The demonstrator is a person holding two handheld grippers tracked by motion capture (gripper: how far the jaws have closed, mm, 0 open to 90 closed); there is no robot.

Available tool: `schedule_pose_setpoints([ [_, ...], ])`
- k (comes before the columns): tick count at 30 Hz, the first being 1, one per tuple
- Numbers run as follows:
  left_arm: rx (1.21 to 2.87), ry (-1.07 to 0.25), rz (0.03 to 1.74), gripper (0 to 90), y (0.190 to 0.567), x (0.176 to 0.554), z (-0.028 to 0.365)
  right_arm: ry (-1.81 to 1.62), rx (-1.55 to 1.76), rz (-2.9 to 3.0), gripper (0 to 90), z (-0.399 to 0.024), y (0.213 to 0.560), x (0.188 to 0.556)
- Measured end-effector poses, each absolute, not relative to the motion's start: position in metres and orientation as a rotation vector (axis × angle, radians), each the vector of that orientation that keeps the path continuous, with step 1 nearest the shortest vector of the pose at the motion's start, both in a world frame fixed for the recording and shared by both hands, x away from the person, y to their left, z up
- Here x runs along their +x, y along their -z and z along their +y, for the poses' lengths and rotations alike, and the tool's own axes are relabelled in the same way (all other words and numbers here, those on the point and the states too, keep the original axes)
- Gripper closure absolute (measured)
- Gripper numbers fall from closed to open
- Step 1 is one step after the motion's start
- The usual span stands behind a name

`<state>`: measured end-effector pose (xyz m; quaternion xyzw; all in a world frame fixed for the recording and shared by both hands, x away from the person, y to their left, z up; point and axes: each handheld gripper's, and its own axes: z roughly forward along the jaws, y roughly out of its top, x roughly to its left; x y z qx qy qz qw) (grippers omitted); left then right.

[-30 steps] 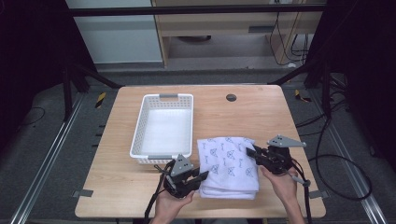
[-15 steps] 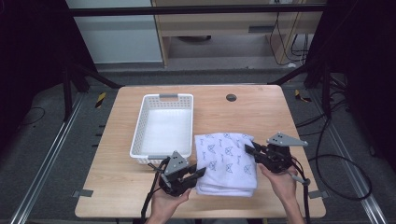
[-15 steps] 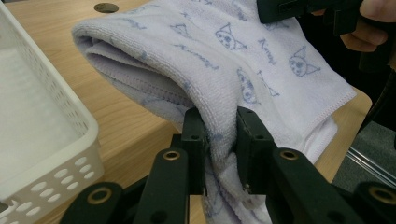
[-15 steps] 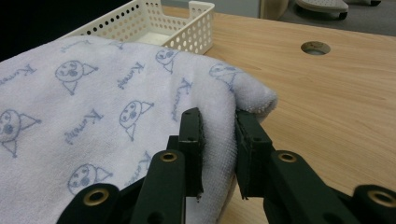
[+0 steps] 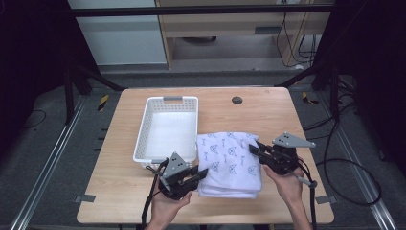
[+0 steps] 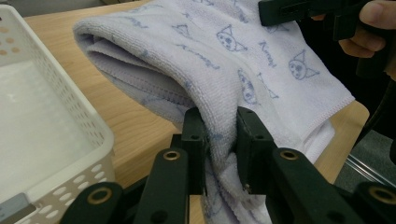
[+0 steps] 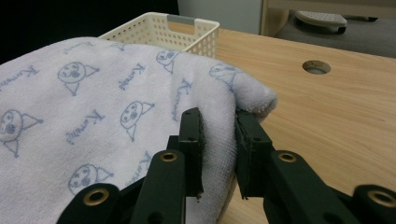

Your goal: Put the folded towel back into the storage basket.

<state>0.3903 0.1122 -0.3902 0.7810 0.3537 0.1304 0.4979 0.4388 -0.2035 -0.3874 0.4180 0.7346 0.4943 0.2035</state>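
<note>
Both tools — left tool [image 5: 200, 173], right tool [image 5: 253, 148] — clench the folded towel [image 5: 231, 160] on the wooden table [image 5: 268, 115], dark floor around.

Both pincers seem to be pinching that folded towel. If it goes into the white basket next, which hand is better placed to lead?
Probably left. The left gripper grips the towel on the edge beside the basket; the right gripper holds the far edge and would likely follow.

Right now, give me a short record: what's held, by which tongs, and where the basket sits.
held item: folded towel, white with blue print
left tongs: shut on the towel's near-left edge
right tongs: shut on the towel's right edge
basket: white, empty, on the table just left of the towel
towel contact: partly lifted at the gripped edges
</note>
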Motion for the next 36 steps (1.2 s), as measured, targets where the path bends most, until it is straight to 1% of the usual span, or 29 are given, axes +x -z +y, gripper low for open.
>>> schedule_pose_setpoints([
  [13, 1.847, -0.333, 0.874, 74.6, 0.380, 0.392, 0.125, -1.399, 1.130, 2.035, 75.0, -0.192, 0.374, 0.443],
  [36, 1.780, -0.396, 0.913, 74.7, 0.364, 0.397, 0.151, -1.428, 1.073, 2.018, 75.1, -0.160, 0.350, 0.462],
])
